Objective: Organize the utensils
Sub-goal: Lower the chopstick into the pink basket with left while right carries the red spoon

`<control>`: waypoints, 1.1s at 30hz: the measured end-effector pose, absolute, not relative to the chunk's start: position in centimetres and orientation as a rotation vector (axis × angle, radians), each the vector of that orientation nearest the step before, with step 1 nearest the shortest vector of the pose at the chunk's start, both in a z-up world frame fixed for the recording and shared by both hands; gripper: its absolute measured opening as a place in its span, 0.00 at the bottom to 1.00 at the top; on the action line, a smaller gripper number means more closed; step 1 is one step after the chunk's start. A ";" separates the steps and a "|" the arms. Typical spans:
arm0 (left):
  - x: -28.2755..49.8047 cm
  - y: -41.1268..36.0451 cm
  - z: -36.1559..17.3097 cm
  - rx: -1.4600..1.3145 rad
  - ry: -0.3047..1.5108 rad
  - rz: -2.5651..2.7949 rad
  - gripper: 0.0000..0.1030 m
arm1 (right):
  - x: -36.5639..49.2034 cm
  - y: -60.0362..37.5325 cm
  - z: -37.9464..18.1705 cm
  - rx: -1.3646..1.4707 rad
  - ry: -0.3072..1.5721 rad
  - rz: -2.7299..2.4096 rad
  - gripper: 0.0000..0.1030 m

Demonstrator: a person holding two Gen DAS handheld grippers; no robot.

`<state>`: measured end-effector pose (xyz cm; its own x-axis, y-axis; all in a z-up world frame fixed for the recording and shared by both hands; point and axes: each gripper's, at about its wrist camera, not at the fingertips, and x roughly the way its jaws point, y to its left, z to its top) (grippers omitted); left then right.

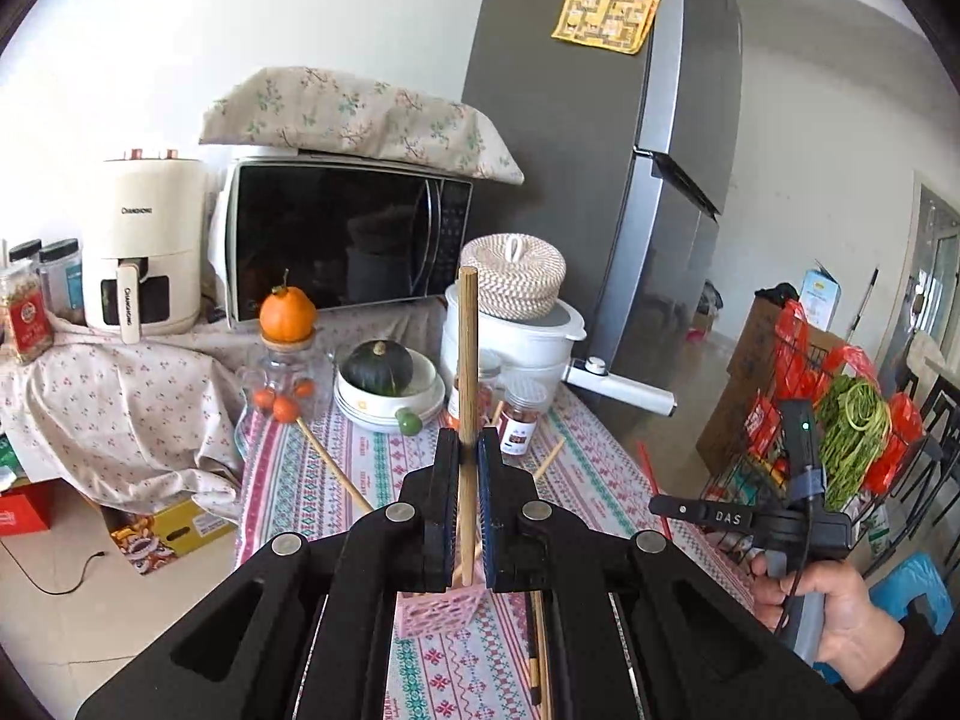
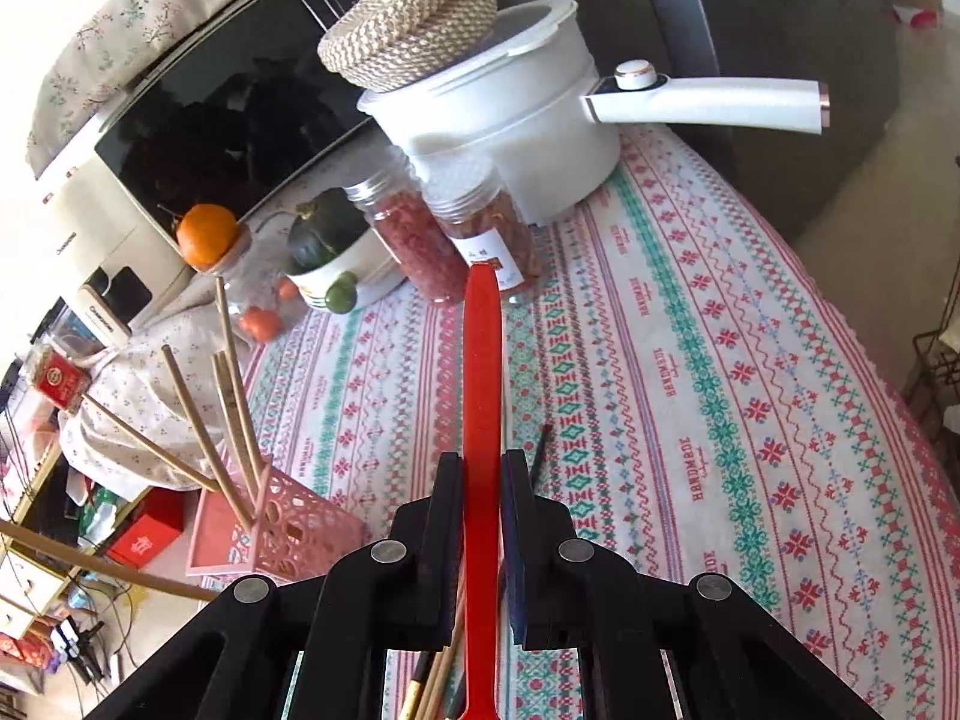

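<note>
1. The fingers (image 1: 447,468) of the left gripper (image 1: 467,450) are clamped on a wooden chopstick (image 1: 467,360), which stands nearly upright above the pink basket (image 1: 437,612).
2. The fingers (image 2: 447,504) of the right gripper (image 2: 482,468) are closed on a red utensil handle (image 2: 482,360) that points away from the basket toward the jars.
3. The pink basket (image 2: 282,531) stands on the desk (image 2: 720,360) and holds several more wooden chopsticks (image 2: 234,408), which lean out of it at different angles.
4. Loose chopsticks (image 2: 435,690), some dark-tipped, lie on the desk just beside the basket, under the right gripper.
5. Readable writing: "CHANGHONG" on the cream air fryer (image 1: 144,252) and on its drawer handle; "HANDMADE" repeated along the patterned tablecloth (image 2: 678,384); "DAS" on the right gripper's body (image 1: 729,517), seen from the left wrist.
6. Beyond the basket stand two clear jars (image 2: 420,240) of reddish contents, one with a white label too small to read.
7. Behind the jars sits a white pot (image 2: 510,120) with a long handle and a woven lidded basket (image 2: 414,30) on top.
8. Farther from the basket are a bowl holding a green squash (image 1: 380,366), an orange (image 1: 288,315) on a glass jar, and a microwave (image 1: 348,240) under a floral cloth.
</note>
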<state>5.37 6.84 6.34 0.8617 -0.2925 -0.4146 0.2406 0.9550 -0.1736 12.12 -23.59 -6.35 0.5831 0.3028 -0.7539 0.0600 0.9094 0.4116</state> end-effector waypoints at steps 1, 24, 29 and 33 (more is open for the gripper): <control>5.7 7.0 6.3 -0.118 0.448 -0.267 0.06 | 12.1 -23.5 -6.3 0.421 0.942 0.151 0.10; 11.9 8.8 -1.9 -0.158 0.640 -0.221 0.62 | 10.8 -17.3 -2.2 0.411 0.719 0.227 0.10; 9.9 11.0 -1.5 -0.187 0.662 -0.222 0.63 | 11.0 -13.5 -1.1 0.392 0.647 0.275 0.10; 8.8 12.9 -2.1 -0.210 0.695 -0.209 0.64 | 11.6 -10.2 -1.0 0.355 0.597 0.289 0.10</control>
